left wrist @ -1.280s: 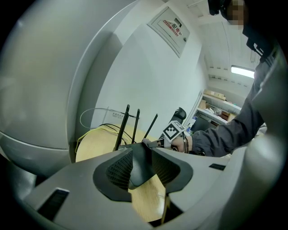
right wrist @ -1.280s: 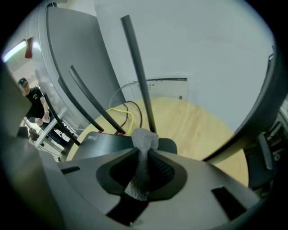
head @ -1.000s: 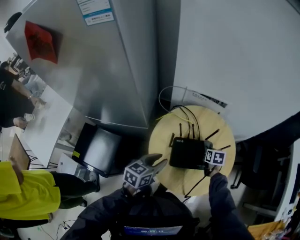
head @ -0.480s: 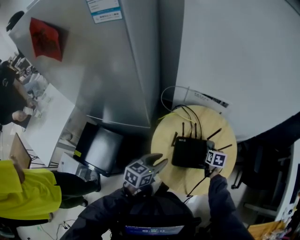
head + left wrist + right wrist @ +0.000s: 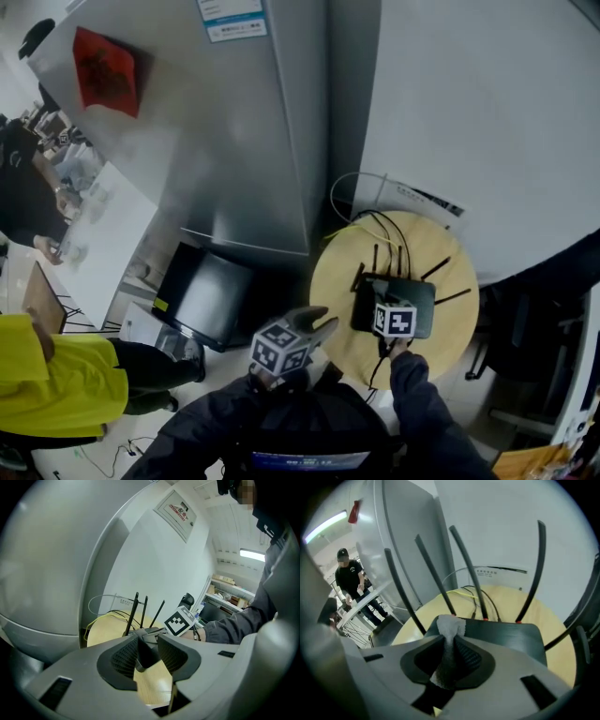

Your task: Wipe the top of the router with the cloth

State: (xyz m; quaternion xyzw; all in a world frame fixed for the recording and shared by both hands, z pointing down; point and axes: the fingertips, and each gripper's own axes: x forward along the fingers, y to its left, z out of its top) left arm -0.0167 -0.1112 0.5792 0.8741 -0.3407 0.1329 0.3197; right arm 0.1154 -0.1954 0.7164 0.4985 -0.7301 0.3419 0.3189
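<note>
Clamping the cloth [image 5: 451,626], right tool [image 5: 449,656] sits over router [image 5: 506,634].

Round wooden table [image 5: 334,289]; tall grey metal cabinet [image 5: 234,141]; white wall [image 5: 487,112] behind

1. Your worktop [image 5: 427,246] is a small round one in pale wood, with bare wood showing all round its rim.
2. The black router [image 5: 422,298] lies flat on it, near the middle.
3. The router's thin antennas [image 5: 439,268] stand up and splay outward over the wood.
4. Black cables [image 5: 403,239] and a yellow cable [image 5: 461,591] run from the router's back across the far part of the worktop.
</note>
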